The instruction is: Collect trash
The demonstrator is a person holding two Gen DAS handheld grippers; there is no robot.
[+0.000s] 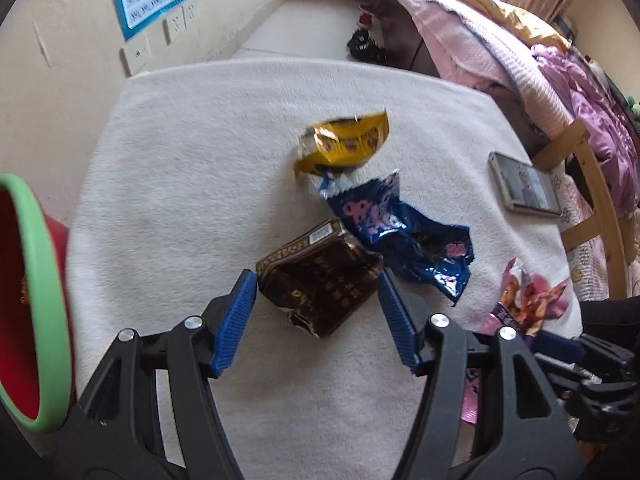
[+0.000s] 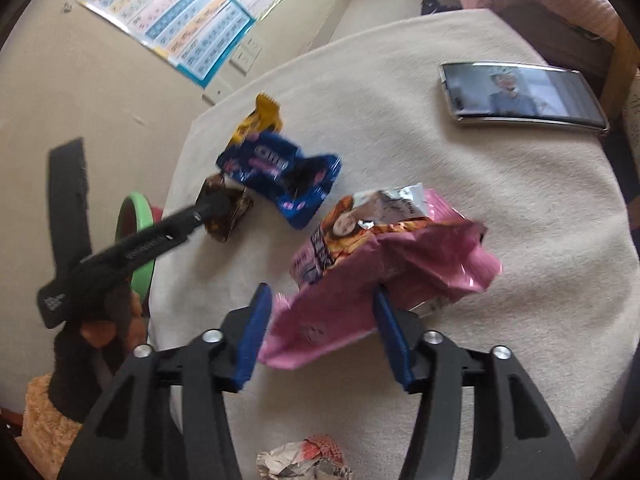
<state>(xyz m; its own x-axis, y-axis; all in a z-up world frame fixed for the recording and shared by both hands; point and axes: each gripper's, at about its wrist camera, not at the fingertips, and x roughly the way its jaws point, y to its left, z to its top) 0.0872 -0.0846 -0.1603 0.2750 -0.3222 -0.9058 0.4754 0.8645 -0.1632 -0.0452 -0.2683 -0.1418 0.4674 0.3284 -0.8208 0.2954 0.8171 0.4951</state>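
Several wrappers lie on a white cloth-covered table (image 1: 180, 160). My left gripper (image 1: 316, 284) is open, its blue pads either side of a brown wrapper (image 1: 320, 284), which also shows in the right wrist view (image 2: 228, 216). A blue wrapper (image 1: 400, 232) and a yellow wrapper (image 1: 344, 144) lie beyond it. My right gripper (image 2: 320, 304) is open around a pink snack bag (image 2: 384, 264), whose edge shows in the left wrist view (image 1: 524, 300). A crumpled white and red wrapper (image 2: 304, 460) lies below the right gripper.
A red bin with a green rim (image 1: 32, 304) stands at the table's left edge, also in the right wrist view (image 2: 140, 216). A phone (image 2: 524, 96) lies at the far right of the table. A bed with pink bedding (image 1: 500, 52) is behind.
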